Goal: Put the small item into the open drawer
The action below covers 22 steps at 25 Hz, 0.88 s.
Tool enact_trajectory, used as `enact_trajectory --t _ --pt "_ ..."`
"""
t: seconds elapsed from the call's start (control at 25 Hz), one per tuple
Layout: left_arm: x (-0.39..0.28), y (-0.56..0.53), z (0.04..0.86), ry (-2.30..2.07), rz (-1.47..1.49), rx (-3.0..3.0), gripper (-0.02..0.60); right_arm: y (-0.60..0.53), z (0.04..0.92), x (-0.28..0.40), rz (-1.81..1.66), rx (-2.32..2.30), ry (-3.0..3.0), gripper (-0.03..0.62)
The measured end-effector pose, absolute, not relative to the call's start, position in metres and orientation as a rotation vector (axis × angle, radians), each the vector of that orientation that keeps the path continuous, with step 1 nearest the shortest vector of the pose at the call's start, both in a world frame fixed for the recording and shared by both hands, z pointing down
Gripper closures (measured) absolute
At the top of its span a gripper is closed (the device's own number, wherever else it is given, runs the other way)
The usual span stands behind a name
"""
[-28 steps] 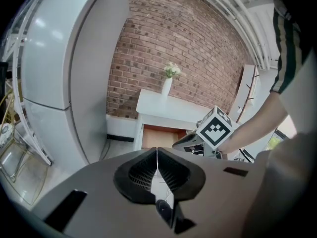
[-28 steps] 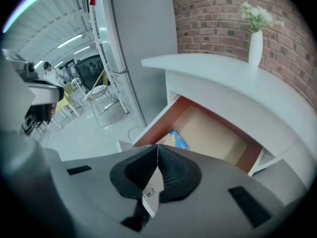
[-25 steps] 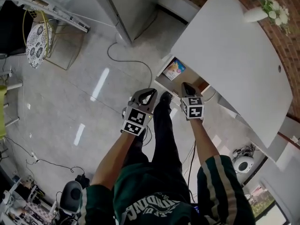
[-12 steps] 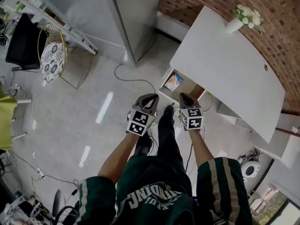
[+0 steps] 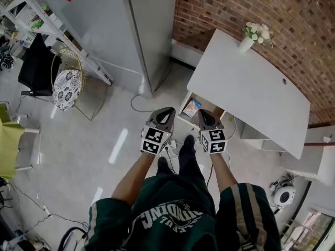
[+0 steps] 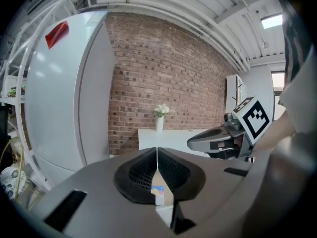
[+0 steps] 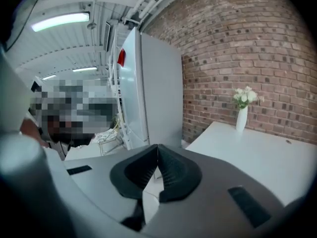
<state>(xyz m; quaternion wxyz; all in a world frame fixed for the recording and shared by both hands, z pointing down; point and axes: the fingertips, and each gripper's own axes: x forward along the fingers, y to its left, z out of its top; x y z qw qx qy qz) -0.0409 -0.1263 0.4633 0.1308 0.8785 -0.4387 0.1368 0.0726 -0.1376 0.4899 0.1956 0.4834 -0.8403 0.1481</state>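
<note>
In the head view I hold both grippers side by side at waist height above the floor. My left gripper [image 5: 168, 111] and right gripper [image 5: 204, 114] are both shut and hold nothing. Just beyond their tips an open drawer [image 5: 208, 104] sits under the near edge of a white table [image 5: 246, 88]. A small colourful box [image 5: 192, 107] lies in it. Below the shut tips of the left gripper [image 6: 157, 150] that colourful box [image 6: 158, 192] shows, with the right gripper [image 6: 194, 144] to the side. The right gripper [image 7: 158, 148] points along the white table [image 7: 257, 148].
A white vase of flowers [image 5: 247, 42] stands at the table's far end by the brick wall [image 5: 261, 9]. A tall grey cabinet [image 5: 152, 30] stands to the left of the table. A power strip with cables [image 5: 170, 146] lies by my feet. A round patterned chair [image 5: 65, 88] and shelving [image 5: 47, 20] stand far left.
The head view has tilted up toward the brick wall, so table and drawer look smaller and lower in the frame. Both grippers stay shut, side by side, near the drawer.
</note>
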Motion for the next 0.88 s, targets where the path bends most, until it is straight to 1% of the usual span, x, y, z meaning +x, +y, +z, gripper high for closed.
enact_trajectory --t 0.2,0.4,0.88 --pt "-0.047 -0.126 0.419 -1.314 0.325 2.621 0.563 -0.137 0.427 0.064 0.293 1.396 -2.444 0.569" --pt "-0.056 -0.135 0.387 -1.361 0.274 2.662 0.563 -0.136 0.386 0.063 0.21 1.448 -2.497 0.569" --pt "-0.059 -0.134 0.353 -1.397 0.223 2.713 0.563 -0.136 0.348 0.071 0.129 1.489 -2.513 0.569"
